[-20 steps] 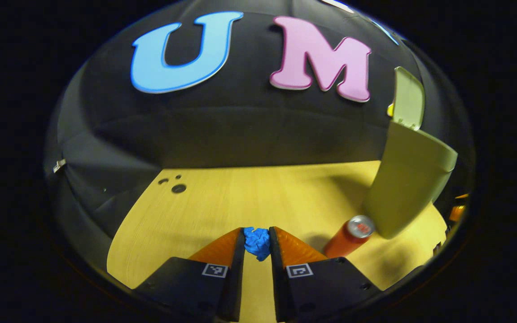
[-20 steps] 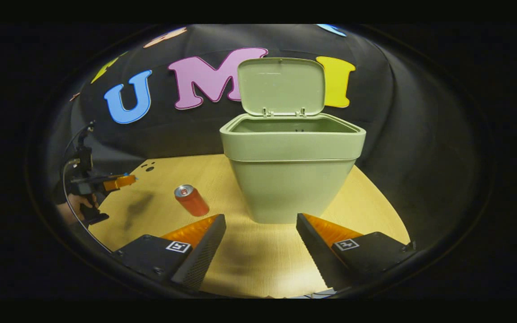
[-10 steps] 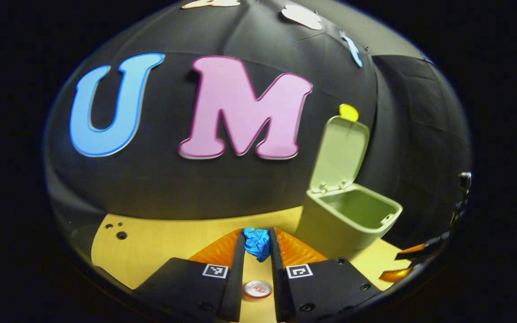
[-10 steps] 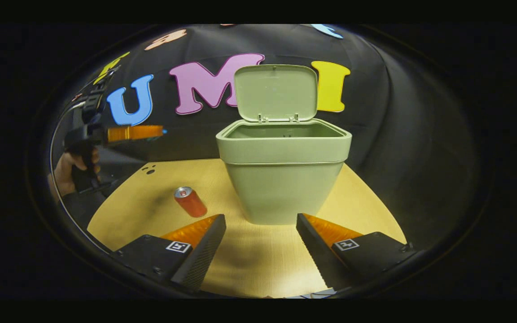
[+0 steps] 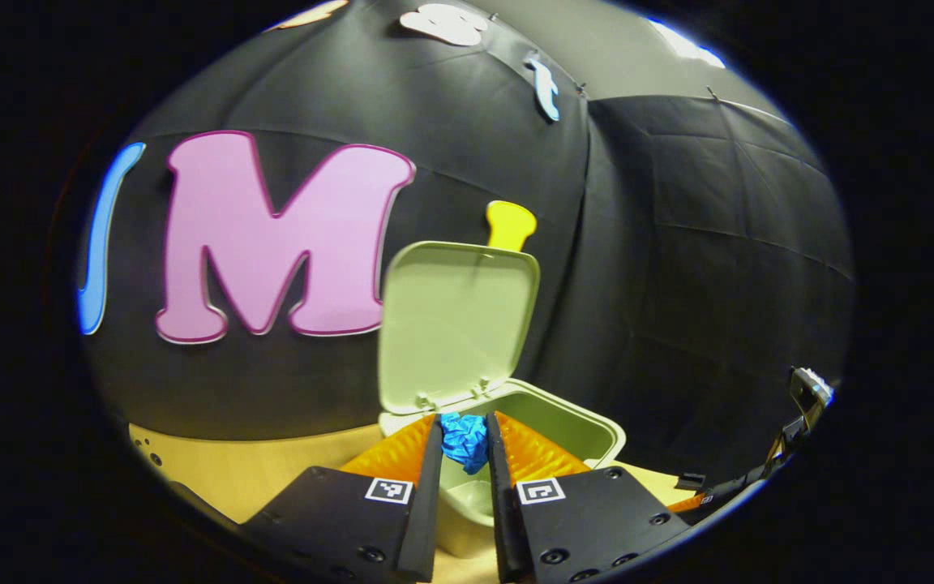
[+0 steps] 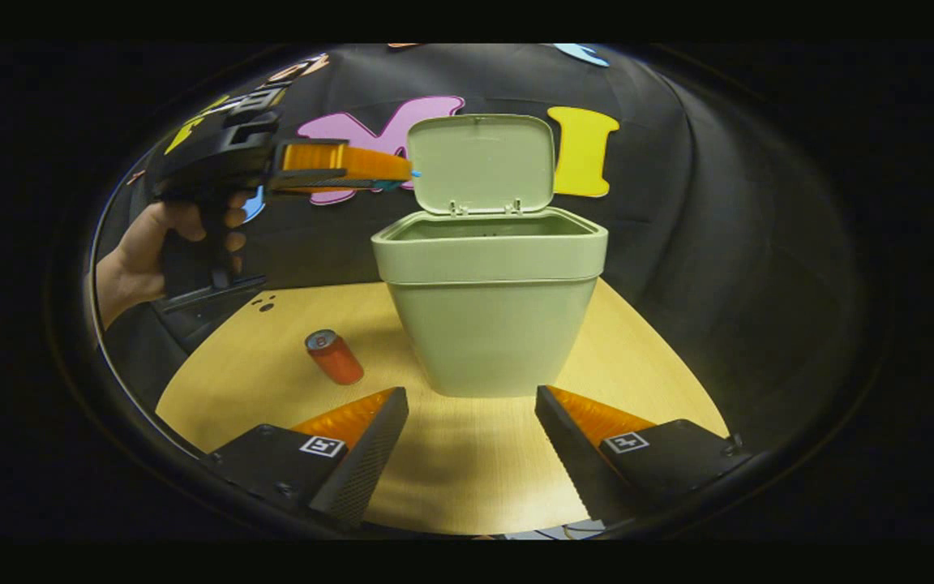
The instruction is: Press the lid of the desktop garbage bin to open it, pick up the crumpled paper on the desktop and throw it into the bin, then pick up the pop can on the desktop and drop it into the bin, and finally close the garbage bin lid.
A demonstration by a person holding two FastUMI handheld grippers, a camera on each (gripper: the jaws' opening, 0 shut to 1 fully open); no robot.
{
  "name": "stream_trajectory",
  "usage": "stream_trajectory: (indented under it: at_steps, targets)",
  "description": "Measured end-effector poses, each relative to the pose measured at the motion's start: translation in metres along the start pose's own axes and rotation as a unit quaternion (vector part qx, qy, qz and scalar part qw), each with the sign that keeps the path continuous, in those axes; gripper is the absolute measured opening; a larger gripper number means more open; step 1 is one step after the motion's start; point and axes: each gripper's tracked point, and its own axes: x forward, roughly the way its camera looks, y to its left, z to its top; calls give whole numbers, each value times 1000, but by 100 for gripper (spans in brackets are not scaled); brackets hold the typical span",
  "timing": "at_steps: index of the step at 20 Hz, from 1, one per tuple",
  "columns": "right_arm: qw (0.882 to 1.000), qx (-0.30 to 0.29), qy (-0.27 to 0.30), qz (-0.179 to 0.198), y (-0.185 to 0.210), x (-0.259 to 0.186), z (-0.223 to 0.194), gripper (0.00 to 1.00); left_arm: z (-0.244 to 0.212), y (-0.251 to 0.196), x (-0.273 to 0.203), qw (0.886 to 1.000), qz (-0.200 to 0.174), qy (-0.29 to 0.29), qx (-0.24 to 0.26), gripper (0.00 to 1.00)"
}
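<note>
Left hand-held gripper (image 5: 464, 442) clamping crumpled paper (image 5: 464, 440), above open bin (image 5: 589, 422)

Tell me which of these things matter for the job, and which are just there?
Part of the job:
- green plastic bin, lid raised
- crumpled blue paper, in left gripper
- red pop can
- right gripper, open

Just there:
- wooden tabletop
- black cloth wall

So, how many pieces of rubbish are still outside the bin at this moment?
2: the crumpled paper clamped in the left gripper above the bin, and the pop can lying on the table.
</note>
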Motion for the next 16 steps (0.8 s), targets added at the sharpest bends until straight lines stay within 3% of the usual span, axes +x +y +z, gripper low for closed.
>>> stream_trajectory:
  at_steps: [3,5,8,12,16]
  targets:
    - [1000,10,2,-8,-7,-3,-4,100,-5,-22,18,999,-23,15,18,32]
    - [1000,17,7,-10,-11,-3,-9,99,-10,-25,30,999,-25,22,27,36]
    - [1000,24,11,-12,-16,1,-11,99,-15,-27,37,999,-24,32,24,35]
    - [1000,27,11,-11,-19,2,-12,99,-25,-24,39,998,-13,44,32,46]
    - [1000,22,14,0,-15,4,-12,99,-18,-17,26,999,1,23,31,87]
